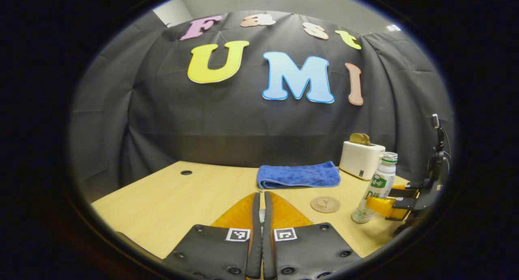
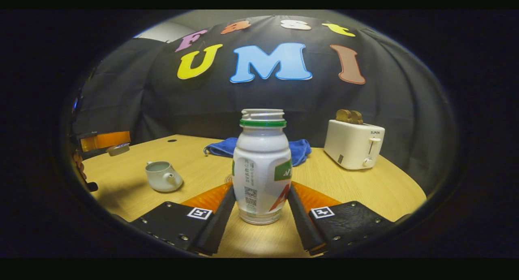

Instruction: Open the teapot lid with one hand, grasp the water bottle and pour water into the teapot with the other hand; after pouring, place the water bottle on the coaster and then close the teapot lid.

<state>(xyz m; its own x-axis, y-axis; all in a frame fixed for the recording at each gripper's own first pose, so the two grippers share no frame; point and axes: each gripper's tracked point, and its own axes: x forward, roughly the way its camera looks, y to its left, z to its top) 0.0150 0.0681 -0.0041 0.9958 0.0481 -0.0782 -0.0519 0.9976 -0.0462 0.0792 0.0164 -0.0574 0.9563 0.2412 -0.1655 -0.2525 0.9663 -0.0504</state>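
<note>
**Bottle gripped, teapot standing open**

You are gripping the water bottle (image 2: 261, 162) with the right gripper (image 2: 261, 187), its two fingers (image 2: 221, 211) pressing on the bottle's lower sides. The bottle is uncapped, its green neck ring showing, and its base is sitting on the wooden table (image 1: 170, 199) in front of the blue towel (image 1: 298, 175). In the left gripper view it is leaning slightly and standing just beside the round coaster (image 1: 325, 204), not on it; the coaster is lying on the table in front of the towel's right end.

You are holding the left gripper (image 1: 261, 195) with its fingers drawn nearly together, pointing toward the towel. In the right gripper view that same gripper is hanging above the table well to the left of the towel, and the teapot lid (image 2: 117, 149) is sitting clamped at its tips.

The teapot (image 2: 162, 176) is standing uncovered on the table, left of the towel and nearer to you, its spout facing toward the bottle. Whether anything is filling it, you cannot tell from here.

A white toaster (image 2: 354, 144) with two slices of bread poking out of it is sitting just right of the towel, at the back of the table against the black cloth wall.
</note>
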